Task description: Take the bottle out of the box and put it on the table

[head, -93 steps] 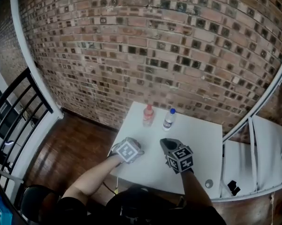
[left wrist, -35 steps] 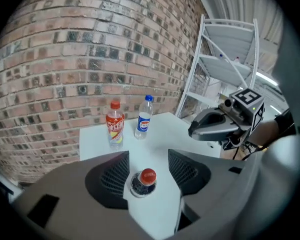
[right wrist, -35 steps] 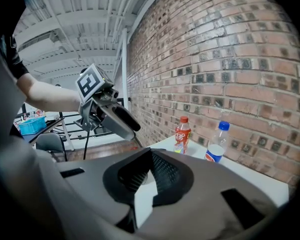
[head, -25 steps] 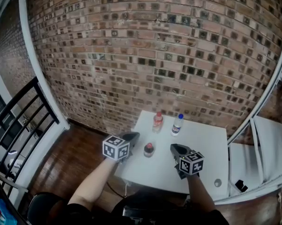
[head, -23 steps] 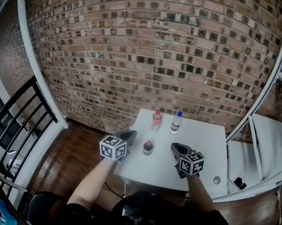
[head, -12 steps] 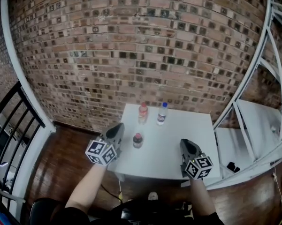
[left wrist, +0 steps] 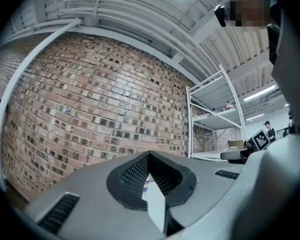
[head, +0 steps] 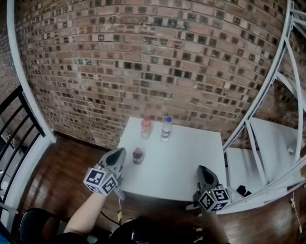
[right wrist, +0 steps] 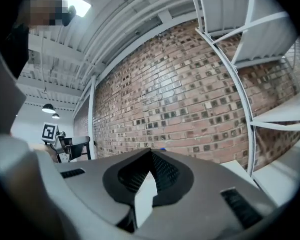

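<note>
Left hand-held gripper (head: 120, 152) and right hand-held gripper (head: 203, 170) are closed empty; three bottles (head: 146, 127) stand on table (head: 183, 156).

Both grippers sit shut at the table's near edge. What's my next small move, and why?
Probably turn the head to find the box before reaching. No box shows in any view; the dark bottle, pink bottle and blue-capped bottle stand upright on the table, and the left gripper and right gripper are shut, empty.
</note>
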Demonstrator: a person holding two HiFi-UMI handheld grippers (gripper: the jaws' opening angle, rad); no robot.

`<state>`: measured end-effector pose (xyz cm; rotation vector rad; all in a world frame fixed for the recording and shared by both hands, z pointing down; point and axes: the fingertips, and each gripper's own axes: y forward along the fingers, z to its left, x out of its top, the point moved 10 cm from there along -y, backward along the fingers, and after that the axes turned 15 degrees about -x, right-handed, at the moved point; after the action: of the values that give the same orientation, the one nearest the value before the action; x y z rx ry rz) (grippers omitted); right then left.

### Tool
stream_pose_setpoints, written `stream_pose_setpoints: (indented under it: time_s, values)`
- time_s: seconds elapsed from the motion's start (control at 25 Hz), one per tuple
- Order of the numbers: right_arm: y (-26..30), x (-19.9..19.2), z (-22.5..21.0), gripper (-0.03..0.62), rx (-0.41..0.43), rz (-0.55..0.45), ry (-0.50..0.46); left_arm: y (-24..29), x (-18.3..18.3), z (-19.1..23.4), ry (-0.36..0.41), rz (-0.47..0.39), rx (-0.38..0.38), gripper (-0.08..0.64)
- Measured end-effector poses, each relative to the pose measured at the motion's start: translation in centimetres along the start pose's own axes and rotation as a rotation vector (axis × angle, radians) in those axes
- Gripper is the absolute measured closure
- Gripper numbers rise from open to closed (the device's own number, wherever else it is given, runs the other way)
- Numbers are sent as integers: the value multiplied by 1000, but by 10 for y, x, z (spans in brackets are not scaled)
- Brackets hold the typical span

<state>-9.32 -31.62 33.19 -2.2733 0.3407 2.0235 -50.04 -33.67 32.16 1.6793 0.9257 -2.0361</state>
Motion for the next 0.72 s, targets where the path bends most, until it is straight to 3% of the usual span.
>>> stream_pose_setpoints:
  time_s: [0.32,0.72]
  values:
    - [7,-11,-18,592,36,-8,36,14,-12,-50,116,44,28,555]
    - [11,-5,-35,592,28,-9,9,34,-24,-59,106,63,20,555]
